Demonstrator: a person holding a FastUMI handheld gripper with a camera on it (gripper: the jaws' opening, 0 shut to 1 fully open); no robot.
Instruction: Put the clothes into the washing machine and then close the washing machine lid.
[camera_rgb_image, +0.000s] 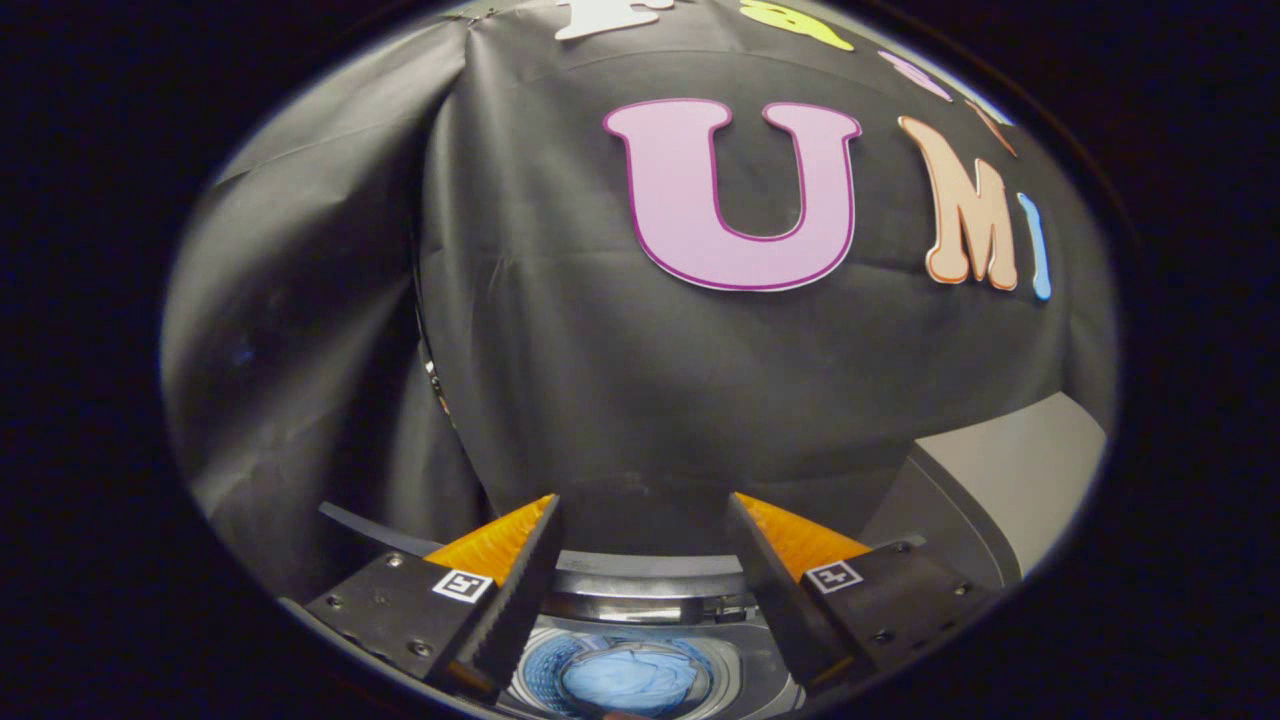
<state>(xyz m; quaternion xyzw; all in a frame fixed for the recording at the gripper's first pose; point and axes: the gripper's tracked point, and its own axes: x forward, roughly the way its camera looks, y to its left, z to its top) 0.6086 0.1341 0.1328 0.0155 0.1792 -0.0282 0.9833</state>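
Fingers of the gripper (640, 590) spread wide apart, with nothing held between them. Poised above the washing machine (650, 585), looking down past the fingertips into its open drum. Down in that drum, between the two fingers and below them, a bundle of blue clothes (630, 680), crumpled into a soft heap against the perforated drum wall. Beyond the fingers, the curved grey rim of the tub opening, and off to the right a pale, flat panel (1010, 480) standing tilted up against the black cloth wall: probably the raised lid, though too little of it visible to be certain. By the look of things, first part of the task done, with the cloth already inside; closing the lid not yet done. As for handling: cloth light, limp, easily bunched, no stiffness at all, likely to drape and trail if lifted by one fold; best pinched at a thick gathered ridge near the middle of the heap, should any re-seating be needed. Lid a different matter: rigid, smooth, probably hinged at the back and somewhat slippery under the pads; best taken at its free front edge, or simply pushed from behind its upper edge, and lowered under control rather than dropped, to avoid a slam.
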